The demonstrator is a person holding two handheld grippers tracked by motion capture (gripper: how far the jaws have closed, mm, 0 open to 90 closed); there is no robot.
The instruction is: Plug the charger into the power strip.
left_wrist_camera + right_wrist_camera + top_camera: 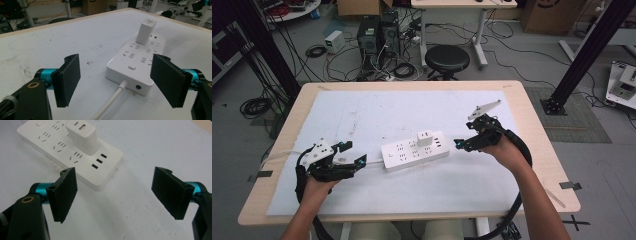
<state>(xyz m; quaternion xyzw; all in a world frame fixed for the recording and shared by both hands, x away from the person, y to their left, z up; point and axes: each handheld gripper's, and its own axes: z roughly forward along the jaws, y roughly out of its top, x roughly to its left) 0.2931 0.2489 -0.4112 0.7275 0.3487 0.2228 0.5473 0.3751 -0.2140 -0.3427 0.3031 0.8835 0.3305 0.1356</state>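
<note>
I am holding both grippers low over the table [532, 170], one at each end of the strip [414, 151], and both are gaping wide with nothing between the jaws. Nearest me, the left gripper [347, 161] is facing the strip's cord end, where the white cord [110, 103] is running out between its jaws and a round button [132, 66] is sitting on the top face. The right gripper [461, 144] is pointing at the opposite end, just beside the three small slots there, not touching. The strip is lying flat near the middle of the white mat [362, 115], slightly skewed. It is looking like smooth, hard plastic with rounded edges, so I am judging it stiff, fairly light and slippery; the flat rubbery pads should bite best across its long sides. Farther along, a charger [81, 136] is standing upright in a socket: a glossy white block, light and rigid, and I would be pinching its two flat faces while pinning the strip. The mat is looking matte, scuffed and a little stained.
</note>
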